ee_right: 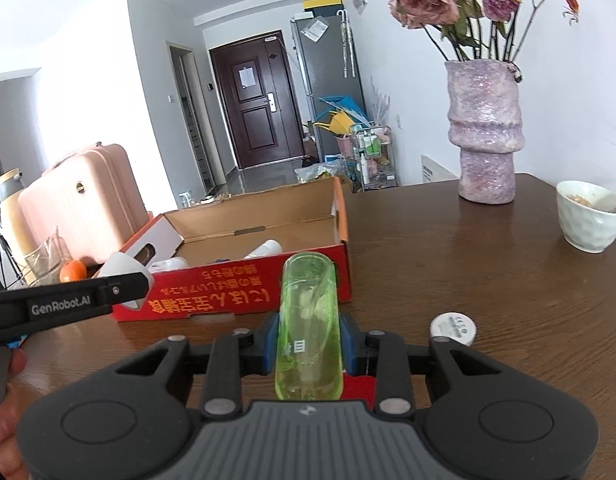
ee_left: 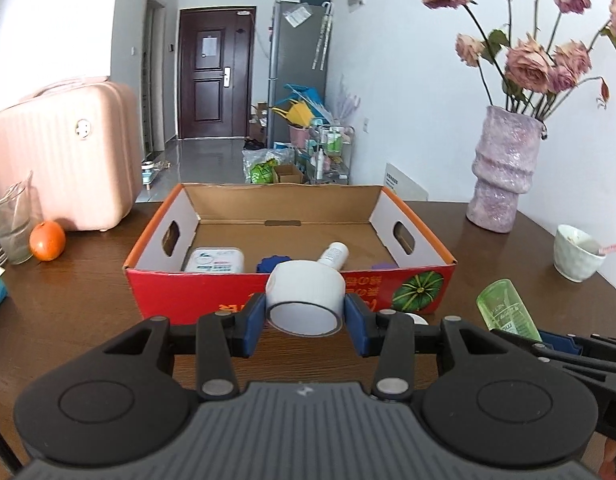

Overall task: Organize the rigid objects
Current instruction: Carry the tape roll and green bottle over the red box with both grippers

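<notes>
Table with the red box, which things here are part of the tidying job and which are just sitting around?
Part of the job:
- roll of white tape, held in the left gripper
- green cup, held in the right gripper
- red cardboard box, already holding a few items
- small round white disc on the table

Just lying about:
- vase of dried roses
- white bowl
- orange
- pink suitcase

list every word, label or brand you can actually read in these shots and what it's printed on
"GenRobot.AI": on the side of the left gripper's arm, seen from the right wrist.
Yellow print on the red box front: upside down, East Asian characters, not readable.
Green glass markings: too faint to read.
White round disc: tiny marks, unreadable.
White container label in the box: blurred.
</notes>
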{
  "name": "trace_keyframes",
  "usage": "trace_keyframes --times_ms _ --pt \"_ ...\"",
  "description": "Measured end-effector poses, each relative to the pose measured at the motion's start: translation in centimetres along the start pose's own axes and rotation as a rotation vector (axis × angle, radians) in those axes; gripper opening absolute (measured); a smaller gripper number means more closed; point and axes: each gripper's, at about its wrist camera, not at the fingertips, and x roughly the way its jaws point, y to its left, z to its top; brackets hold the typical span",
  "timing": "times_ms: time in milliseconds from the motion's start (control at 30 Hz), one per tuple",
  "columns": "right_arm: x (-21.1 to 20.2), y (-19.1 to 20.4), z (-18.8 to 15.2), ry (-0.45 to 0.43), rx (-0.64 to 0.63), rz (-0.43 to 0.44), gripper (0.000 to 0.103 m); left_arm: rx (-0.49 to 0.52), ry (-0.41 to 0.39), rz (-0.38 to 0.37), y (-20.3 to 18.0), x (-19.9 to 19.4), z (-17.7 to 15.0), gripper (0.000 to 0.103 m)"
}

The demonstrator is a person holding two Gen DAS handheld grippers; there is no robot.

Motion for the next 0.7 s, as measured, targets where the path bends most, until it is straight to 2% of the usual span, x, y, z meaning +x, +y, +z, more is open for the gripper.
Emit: trace_keyframes --times_ms 400,700 --pt "0.8 3.7 1.1 -0.016 -0.034 0.035 0.030 -0.094 -0.045 0.052 3.8 -1.5 0.6 0.043" --pt "1.9 5.3 2.0 -0.028 -0.037 0.037 0.030 -0.129 -0.043 0.046 5.2 -1.3 1.0 0.043"
